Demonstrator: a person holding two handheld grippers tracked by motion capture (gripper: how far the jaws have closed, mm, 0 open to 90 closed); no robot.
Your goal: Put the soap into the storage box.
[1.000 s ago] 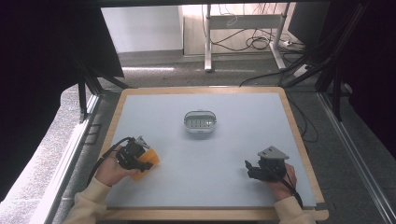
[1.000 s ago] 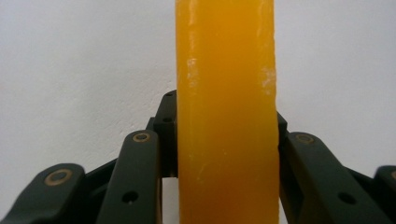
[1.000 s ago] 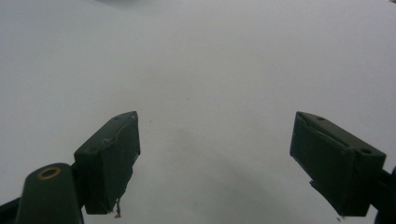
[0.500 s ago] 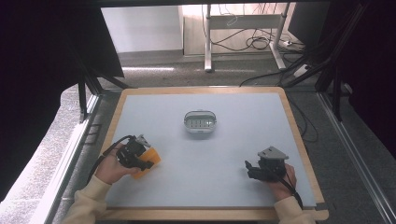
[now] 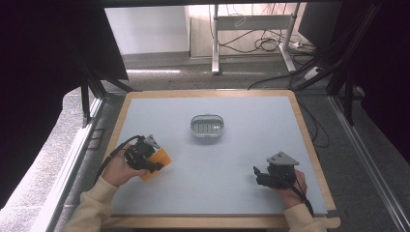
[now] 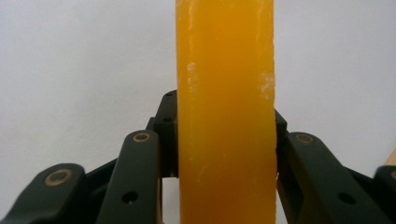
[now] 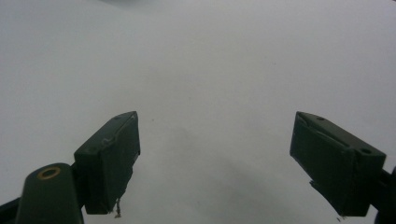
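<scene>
Your left hand-held gripper sits near the front left of the counter, clamped on an orange block. In the left gripper view the orange block stands upright between the black jaws, pressed on both sides; it looks waxy and slightly translucent, with flat faces, straight edges and a few pale scuffs.

Your right hand-held gripper rests near the front right, a grey three-cornered plate on top, well apart from the left one. In the right gripper view its blocky black jaws stand wide apart with nothing between them, over the smooth matte pale surface.

A small oval container, grey-rimmed with a ribbed pale insert, sits mid-counter, apart from both grippers. The counter has a light wooden border.
</scene>
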